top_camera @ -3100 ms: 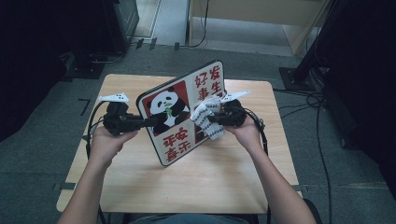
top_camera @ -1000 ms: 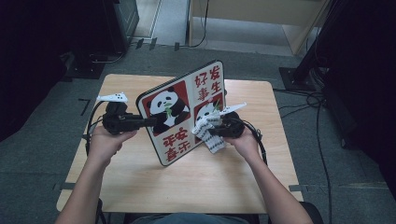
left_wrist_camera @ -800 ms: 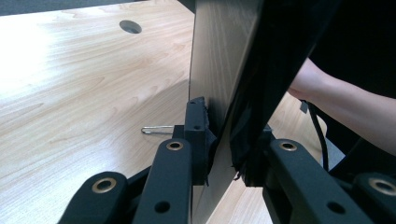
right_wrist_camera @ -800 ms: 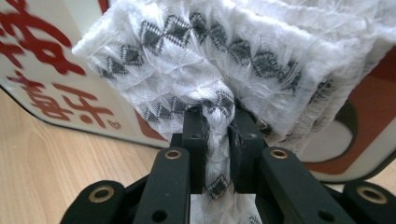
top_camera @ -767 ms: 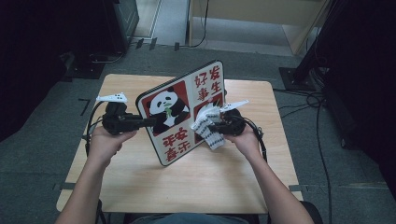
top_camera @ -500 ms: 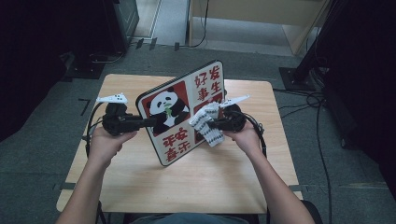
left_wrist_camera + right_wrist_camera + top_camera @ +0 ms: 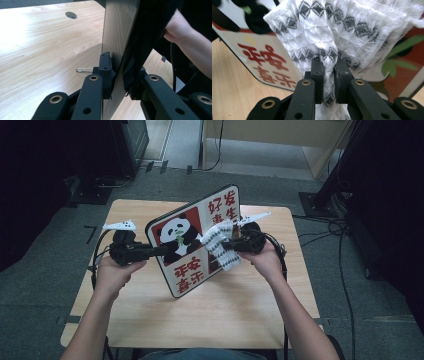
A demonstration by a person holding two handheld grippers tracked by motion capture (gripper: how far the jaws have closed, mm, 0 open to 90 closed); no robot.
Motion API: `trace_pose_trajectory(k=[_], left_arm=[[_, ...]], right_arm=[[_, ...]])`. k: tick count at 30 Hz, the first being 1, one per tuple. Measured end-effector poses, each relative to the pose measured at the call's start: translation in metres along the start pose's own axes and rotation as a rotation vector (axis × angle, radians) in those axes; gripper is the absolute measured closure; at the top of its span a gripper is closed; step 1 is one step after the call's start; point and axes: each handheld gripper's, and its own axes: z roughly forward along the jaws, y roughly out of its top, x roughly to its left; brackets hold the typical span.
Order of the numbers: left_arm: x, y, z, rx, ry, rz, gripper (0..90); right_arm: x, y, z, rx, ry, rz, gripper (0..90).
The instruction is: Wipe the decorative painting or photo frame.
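A board (image 7: 192, 237) with a panda picture and red characters stands tilted on edge over the wooden table (image 7: 150, 315). My left gripper (image 7: 162, 251) is shut on the board's left edge; in the left gripper view the jaws pinch the board's edge (image 7: 120, 50), with my left gripper (image 7: 120, 78) seen from behind. My right gripper (image 7: 231, 243) is shut on a white cloth (image 7: 220, 245) with a dark diamond pattern, pressed against the board's face. The cloth (image 7: 342, 32) bunches out from my right gripper (image 7: 329, 75) in front of the board (image 7: 264, 60).
The table has a round cable hole (image 7: 71, 15) and a small metal clip (image 7: 83, 69) lying on it. Cables (image 7: 280, 252) trail from both grippers. Dark furniture and a stand (image 7: 320, 195) surround the table on grey floor.
The right gripper with the cloth has risen along the board's face, from its lower right part towards the middle. The left gripper and the board have stayed put.
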Motion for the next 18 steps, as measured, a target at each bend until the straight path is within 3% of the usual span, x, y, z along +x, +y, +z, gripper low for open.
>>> trace_pose_trajectory(k=[18], left_arm=[[0.001,0.0,0.0,0.001,-0.007,-0.008,77.5]], right_arm=[[0.025,0.078,-0.032,-0.076,0.017,-0.096,81.3]])
